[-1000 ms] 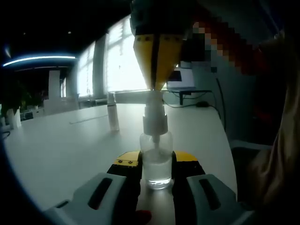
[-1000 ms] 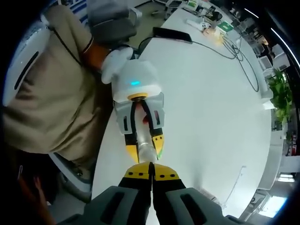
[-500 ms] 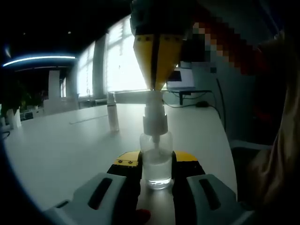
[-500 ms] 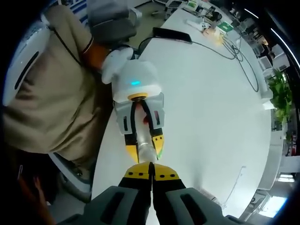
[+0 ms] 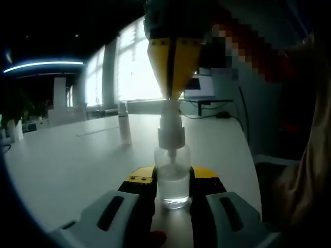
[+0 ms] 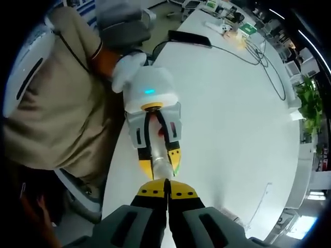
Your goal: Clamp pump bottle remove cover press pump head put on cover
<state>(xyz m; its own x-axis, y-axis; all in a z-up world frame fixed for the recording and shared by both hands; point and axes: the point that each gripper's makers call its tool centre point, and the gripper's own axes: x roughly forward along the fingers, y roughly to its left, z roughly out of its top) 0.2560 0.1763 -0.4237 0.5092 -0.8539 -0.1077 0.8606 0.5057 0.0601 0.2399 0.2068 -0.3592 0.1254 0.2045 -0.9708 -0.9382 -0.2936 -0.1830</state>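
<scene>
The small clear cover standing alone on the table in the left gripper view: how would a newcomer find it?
Start at the wide white table under the bright windows. Left of and beyond the clear pump bottle clamped in the left tool stands a slim, clear upright cover. Nothing touches it, while the bottle is held.

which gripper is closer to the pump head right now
Right. The right gripper, shut, touches the top of the pump head from above; the left gripper clamps the bottle lower down.

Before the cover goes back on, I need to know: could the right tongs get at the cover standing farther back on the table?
Probably yes. The right tongs sit shut on the pump head, and the cover stands on bare table behind the pump bottle.
</scene>
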